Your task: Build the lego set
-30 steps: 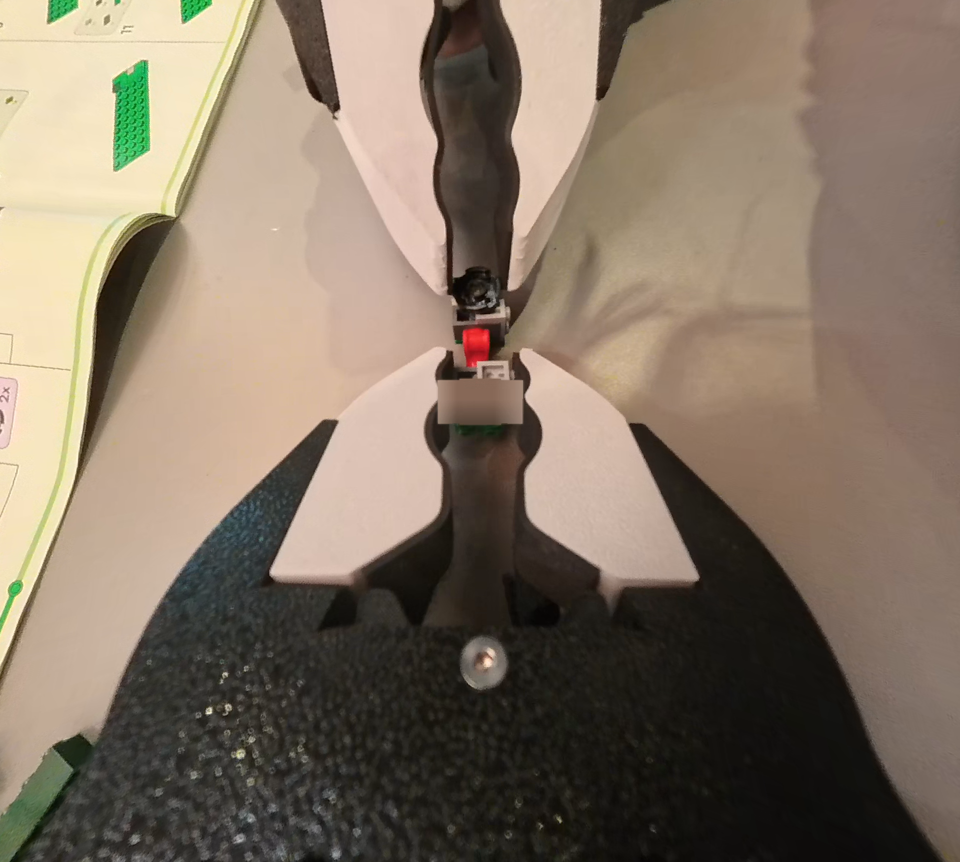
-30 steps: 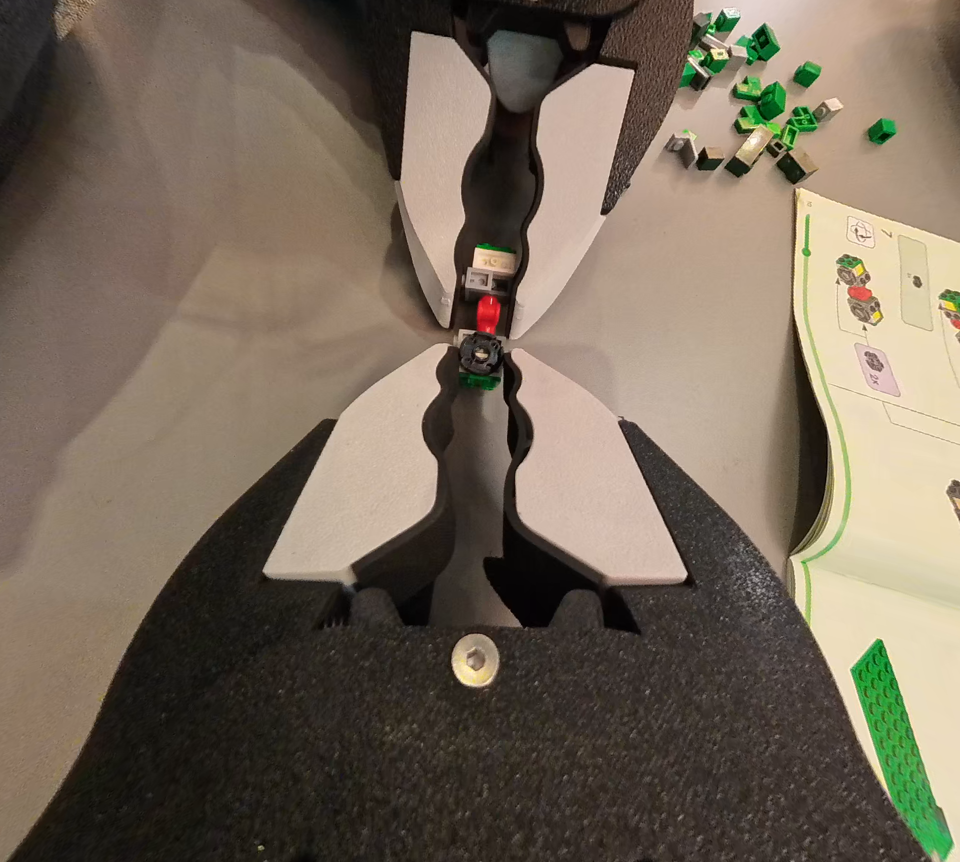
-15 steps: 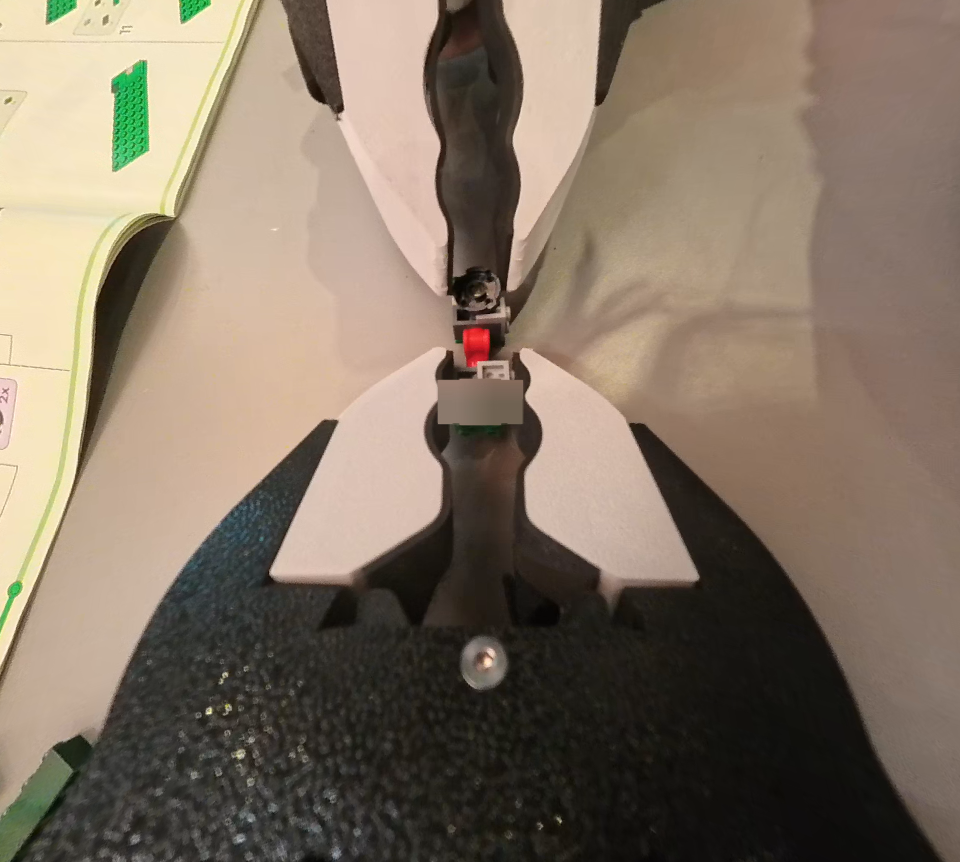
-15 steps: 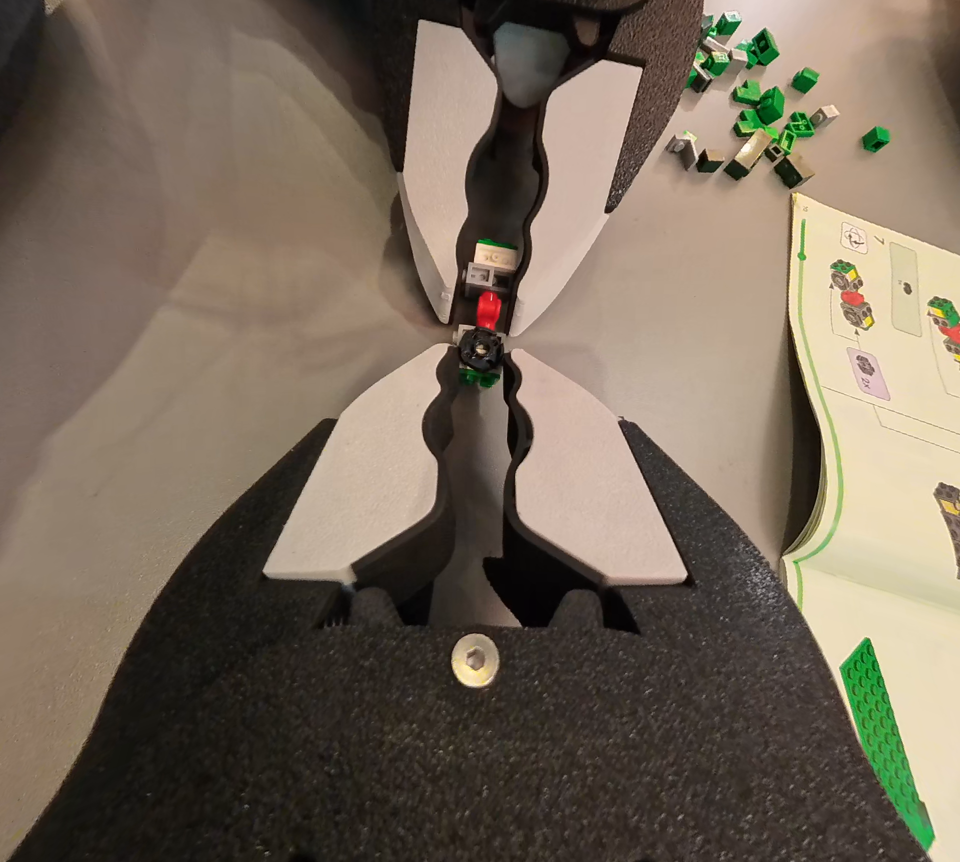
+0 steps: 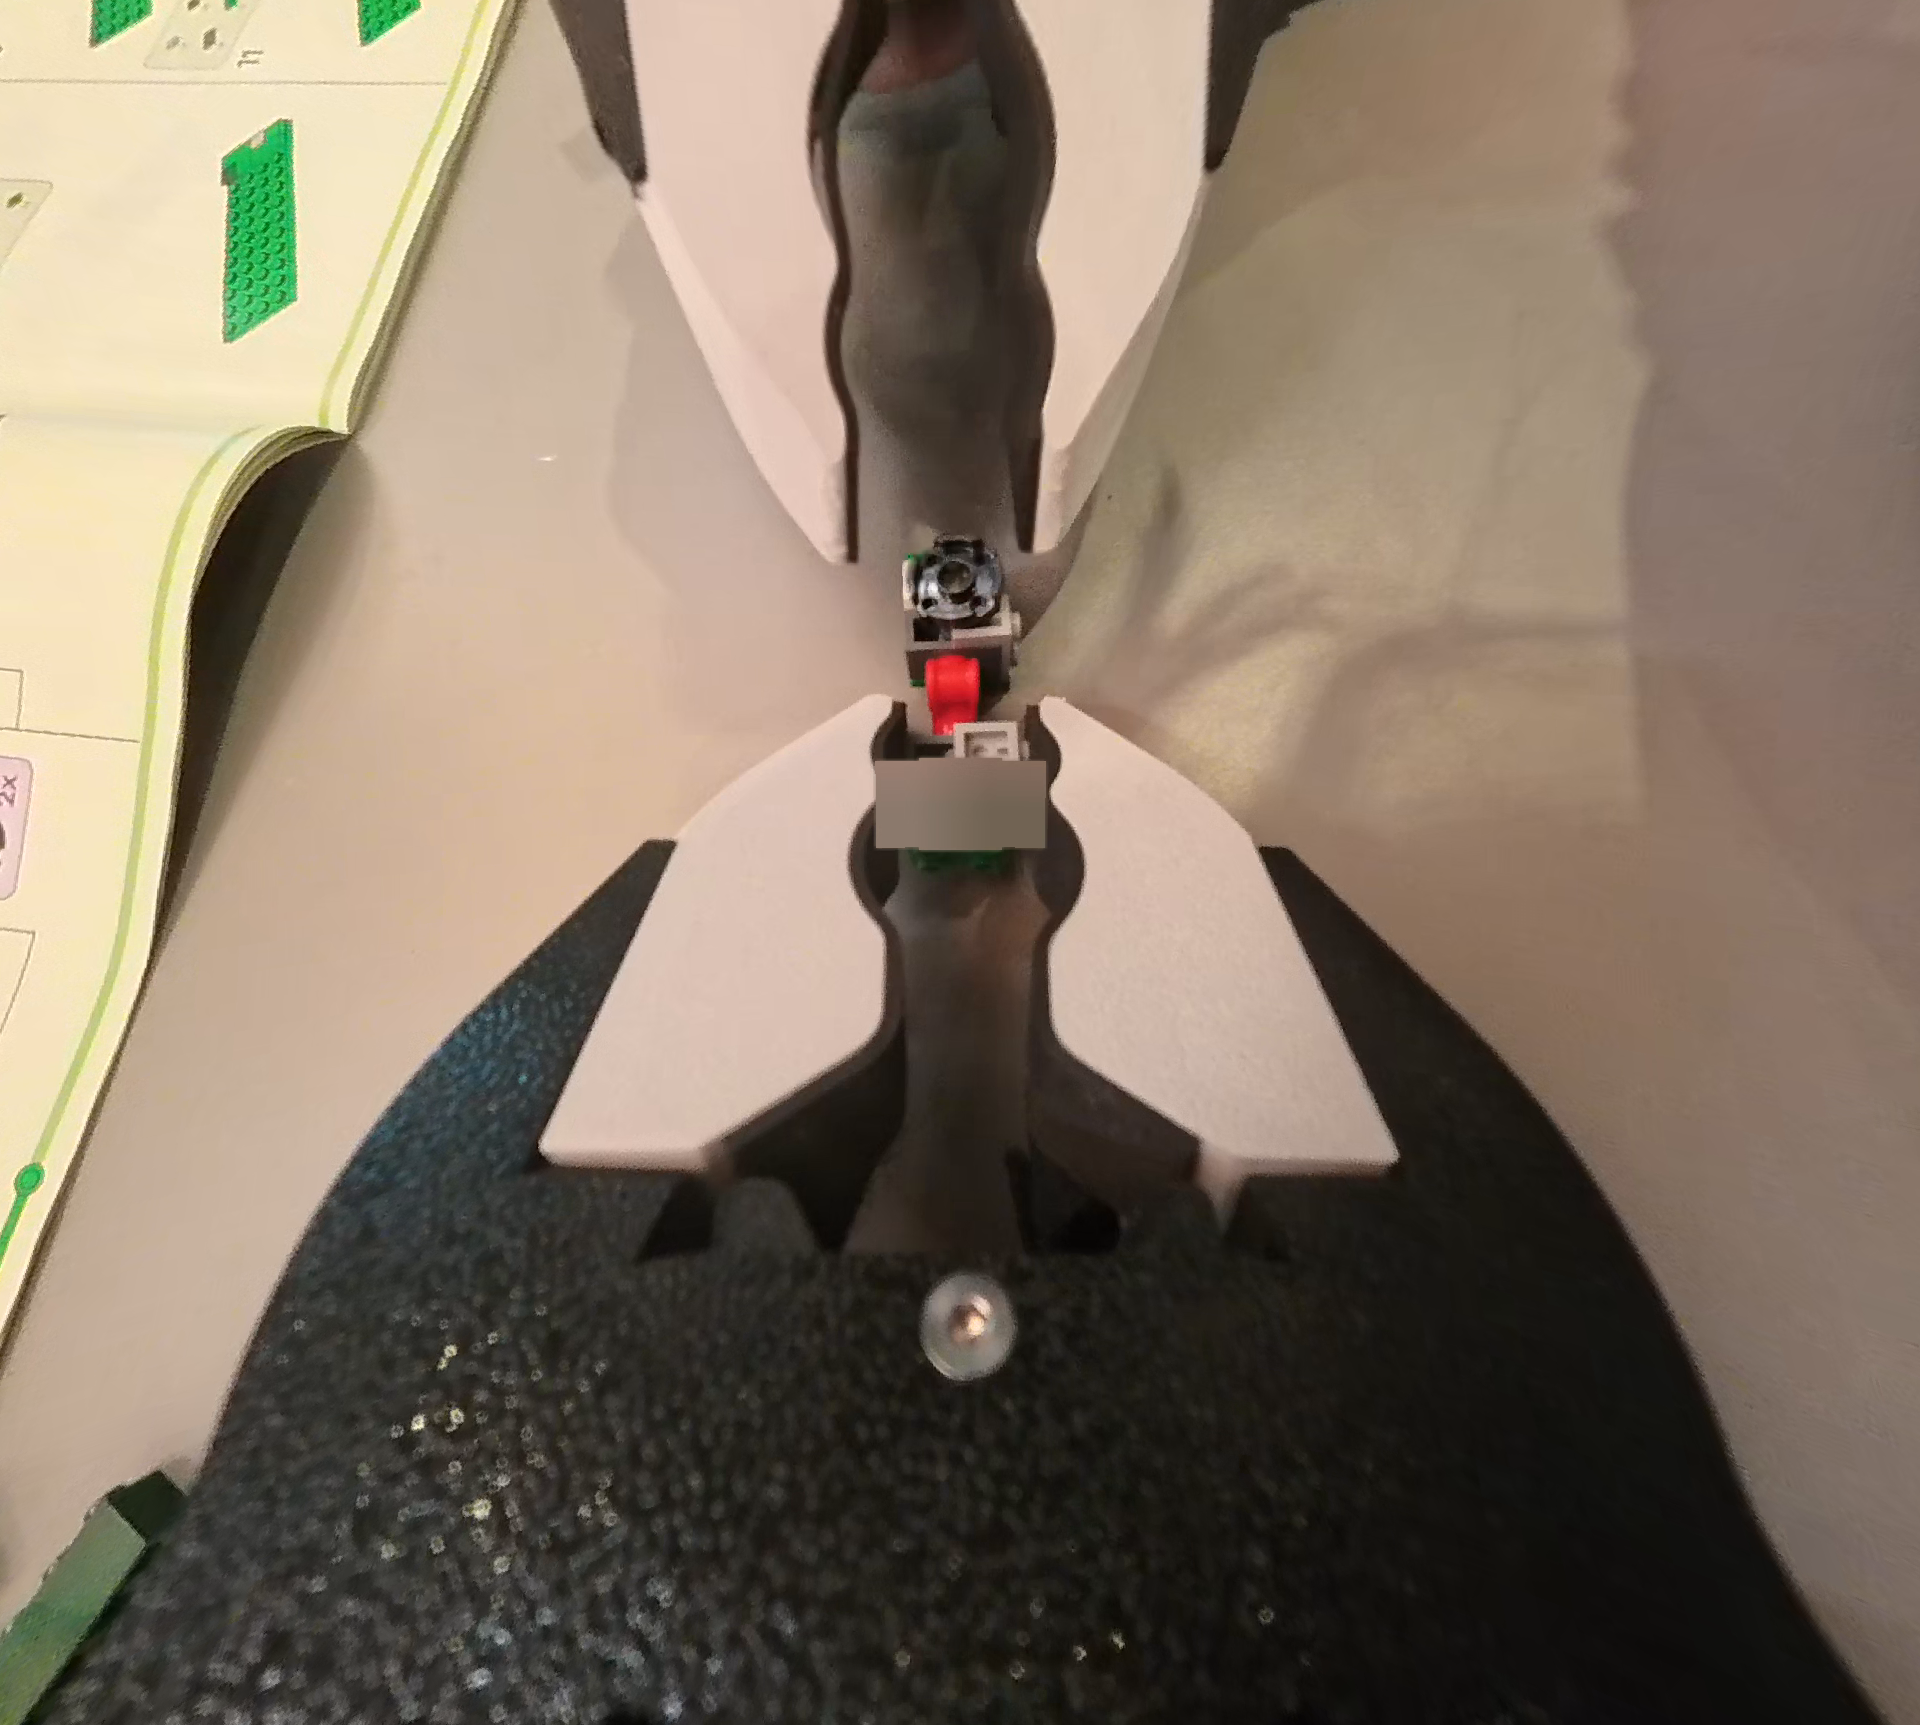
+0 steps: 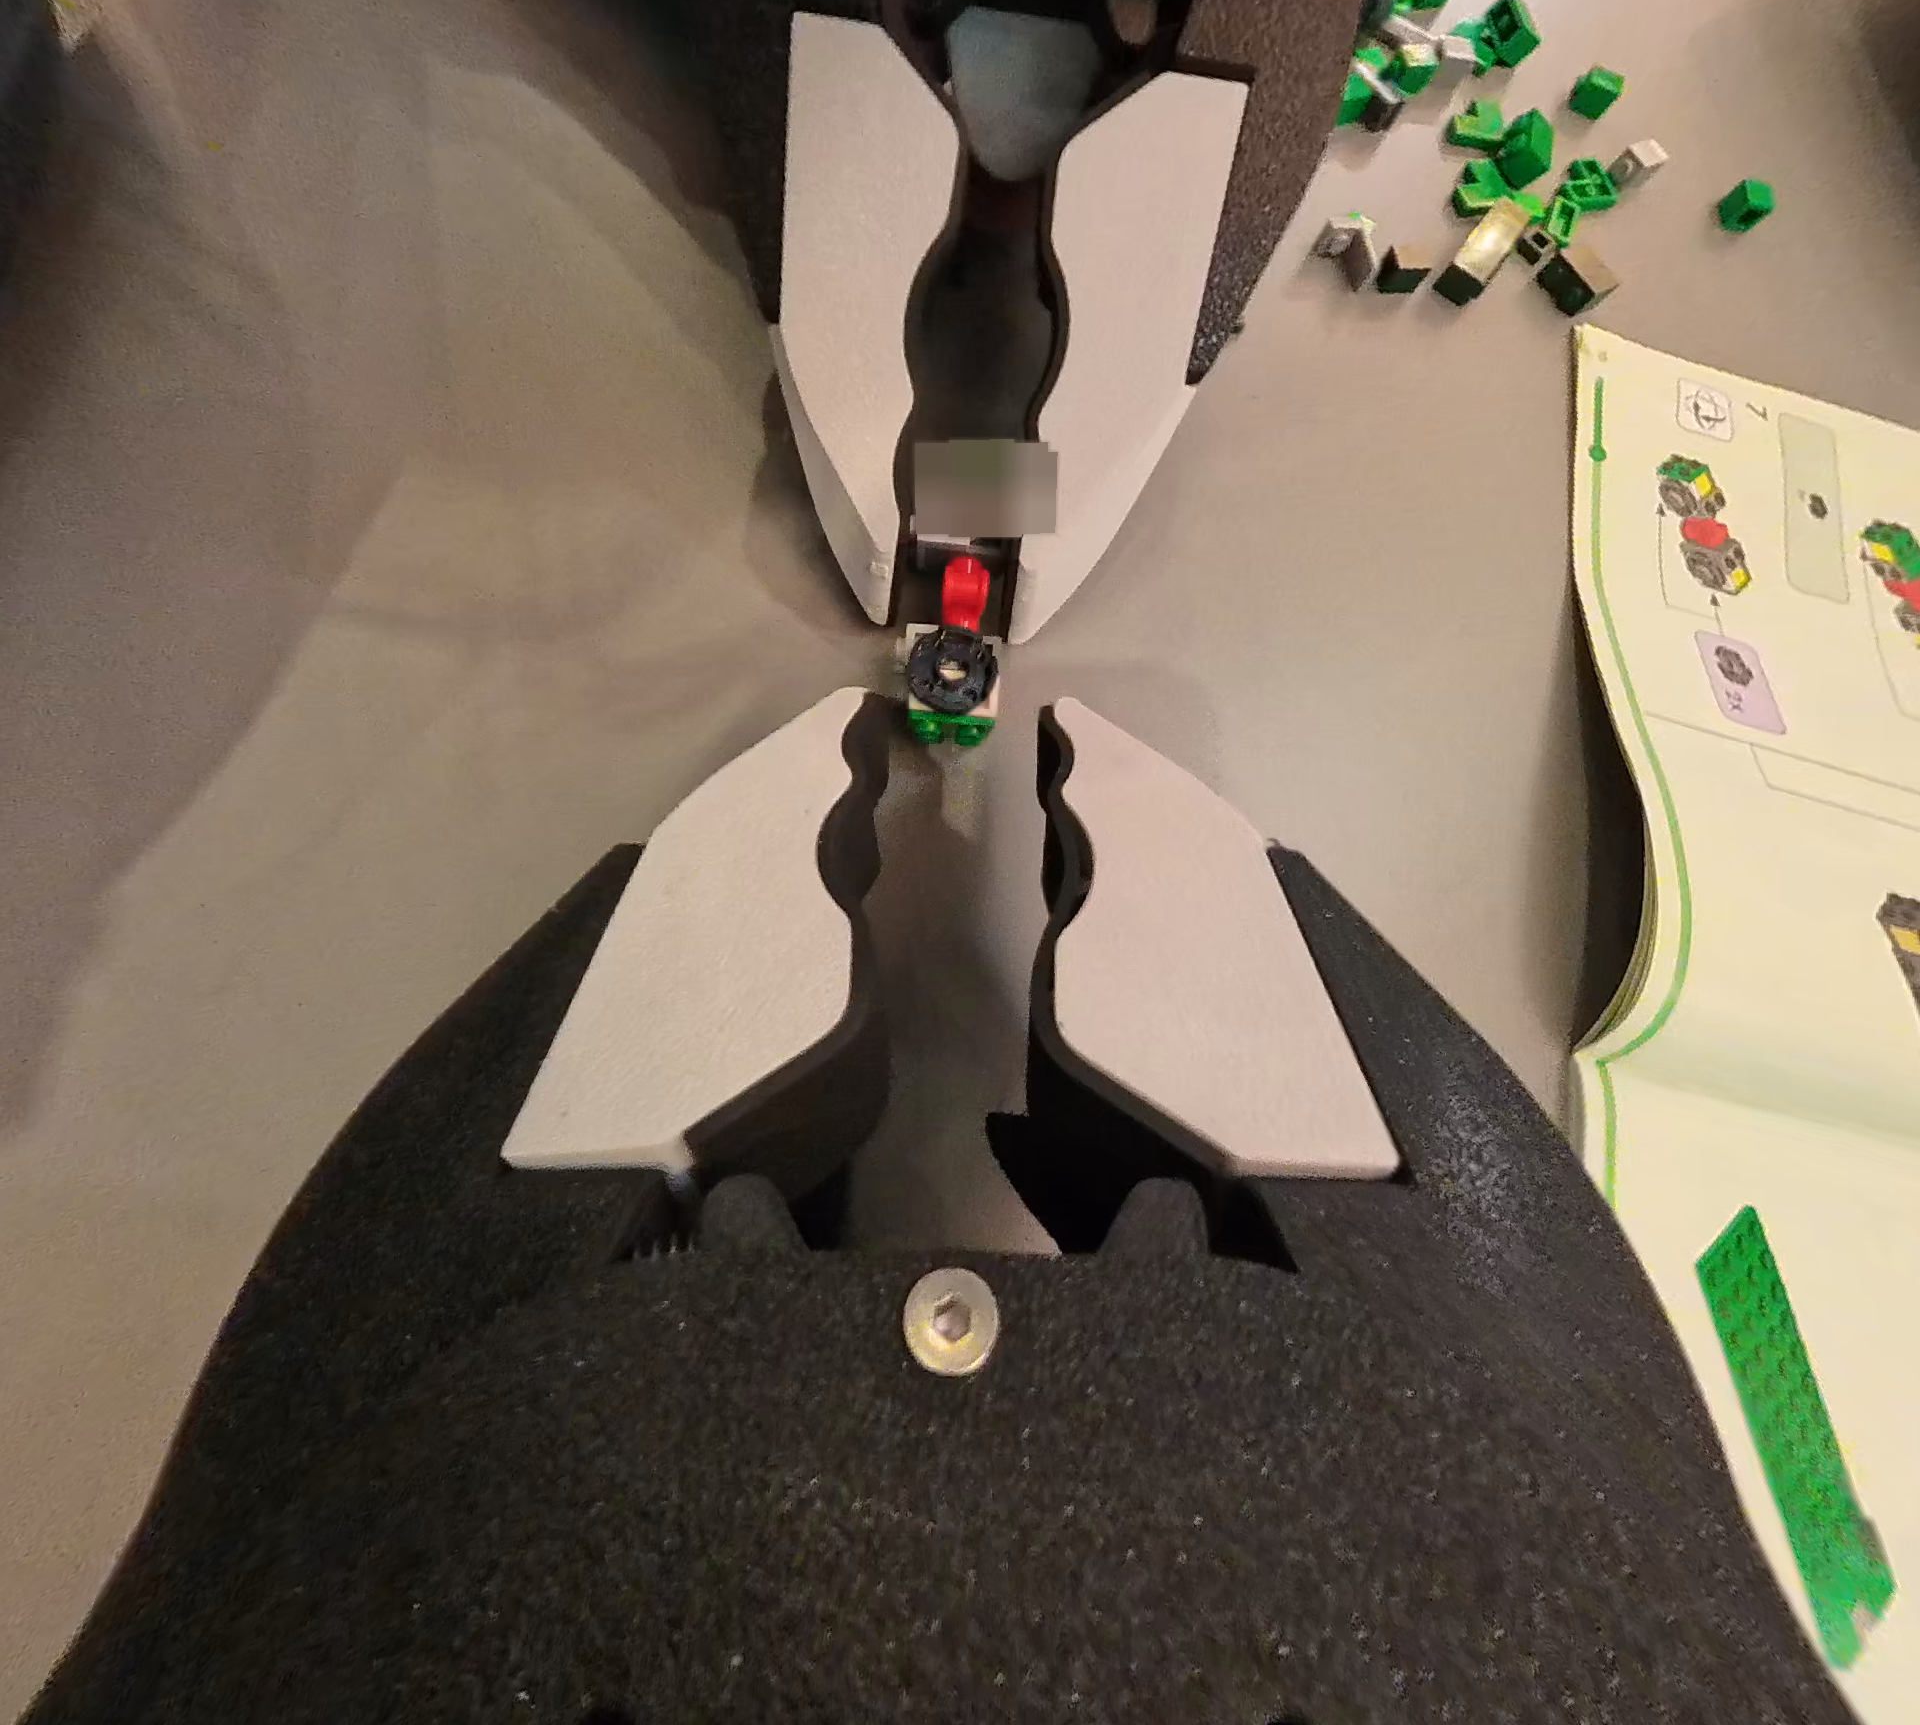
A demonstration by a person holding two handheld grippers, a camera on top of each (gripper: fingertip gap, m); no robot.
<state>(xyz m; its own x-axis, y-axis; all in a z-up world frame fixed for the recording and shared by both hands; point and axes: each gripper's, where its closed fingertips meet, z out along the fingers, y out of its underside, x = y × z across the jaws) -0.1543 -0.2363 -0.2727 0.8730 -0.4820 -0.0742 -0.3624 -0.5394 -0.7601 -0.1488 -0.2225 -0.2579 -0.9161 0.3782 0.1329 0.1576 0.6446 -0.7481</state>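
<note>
A small lego assembly has a red piece in the middle, grey bricks, a black round piece at one end and green at the other. My left gripper is shut on its grey-and-green end and holds it above the table. My right gripper faces it tip to tip with its jaws apart. The black round piece sits just beyond the right fingertips, untouched. In the right wrist view the left gripper shows at the top. In the left wrist view the right gripper shows at the top.
An open instruction booklet lies on the grey table left of the left gripper; it also shows in the right wrist view. A pile of loose green and grey bricks lies beyond it. A dark green brick lies at the near left. The grippers are tip to tip, or close to it.
My right gripper has opened and let go of the black-round end of the assembly, drawing back slightly. The left gripper still holds the assembly in place.
</note>
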